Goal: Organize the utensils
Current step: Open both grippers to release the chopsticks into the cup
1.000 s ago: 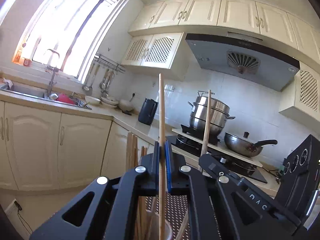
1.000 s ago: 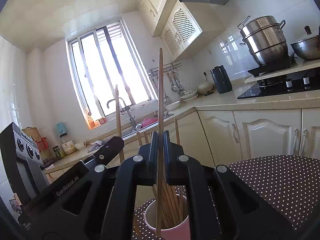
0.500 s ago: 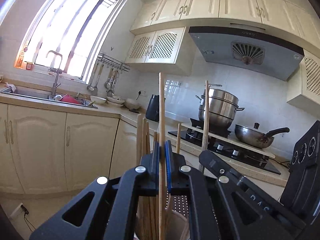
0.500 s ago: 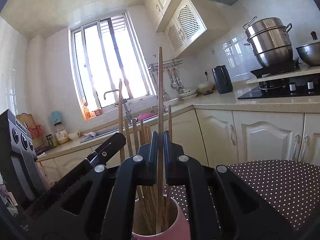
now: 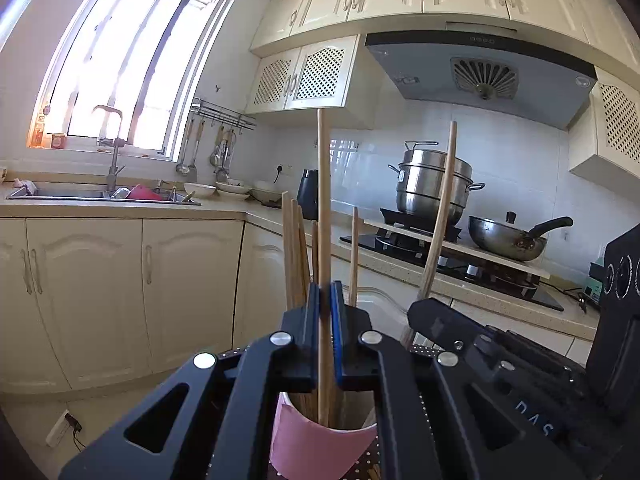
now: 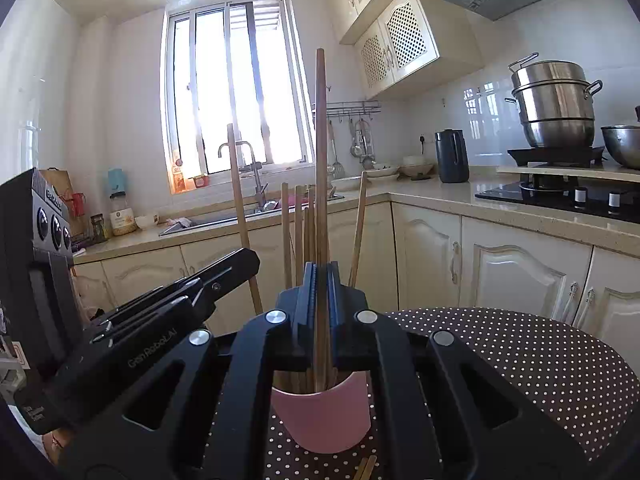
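Now we clamp one upright chopstick (image 5: 324,200) in our left gripper (image 5: 325,312), another chopstick (image 6: 320,152) in our right gripper (image 6: 321,292), both tips inside the pink cup (image 6: 324,416).

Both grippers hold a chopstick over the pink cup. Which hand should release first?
Probably left. The left gripper's chopstick already reaches inside the pink cup; the right gripper's chopstick enters similarly, so it's close.
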Demonstrator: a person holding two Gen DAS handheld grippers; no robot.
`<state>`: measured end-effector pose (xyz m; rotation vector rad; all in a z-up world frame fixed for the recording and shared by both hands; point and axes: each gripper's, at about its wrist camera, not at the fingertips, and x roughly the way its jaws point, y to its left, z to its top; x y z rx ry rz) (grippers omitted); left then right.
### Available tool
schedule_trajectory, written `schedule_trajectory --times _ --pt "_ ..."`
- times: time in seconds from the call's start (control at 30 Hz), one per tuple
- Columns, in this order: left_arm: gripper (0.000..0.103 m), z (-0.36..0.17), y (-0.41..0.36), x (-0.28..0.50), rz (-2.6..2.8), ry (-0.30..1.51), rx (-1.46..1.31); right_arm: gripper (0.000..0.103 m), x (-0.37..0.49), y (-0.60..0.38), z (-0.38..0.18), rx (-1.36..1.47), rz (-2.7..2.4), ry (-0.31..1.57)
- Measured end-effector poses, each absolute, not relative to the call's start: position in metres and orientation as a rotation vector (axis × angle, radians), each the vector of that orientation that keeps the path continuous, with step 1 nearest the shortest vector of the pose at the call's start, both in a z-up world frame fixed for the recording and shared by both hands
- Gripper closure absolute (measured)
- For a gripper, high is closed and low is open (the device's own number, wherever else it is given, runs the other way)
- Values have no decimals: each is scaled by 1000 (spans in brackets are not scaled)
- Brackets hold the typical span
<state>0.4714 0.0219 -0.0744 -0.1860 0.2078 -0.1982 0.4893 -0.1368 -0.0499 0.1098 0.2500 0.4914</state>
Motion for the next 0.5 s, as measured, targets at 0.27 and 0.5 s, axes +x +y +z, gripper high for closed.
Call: schedule_trajectory --times 0.27,0.5 --pt "97 -86 19 466 -201 265 -136 97 489 -131 -66 81 477 311" --pt "97 -97 23 472 -192 335 -129 97 493 -128 -73 84 473 352"
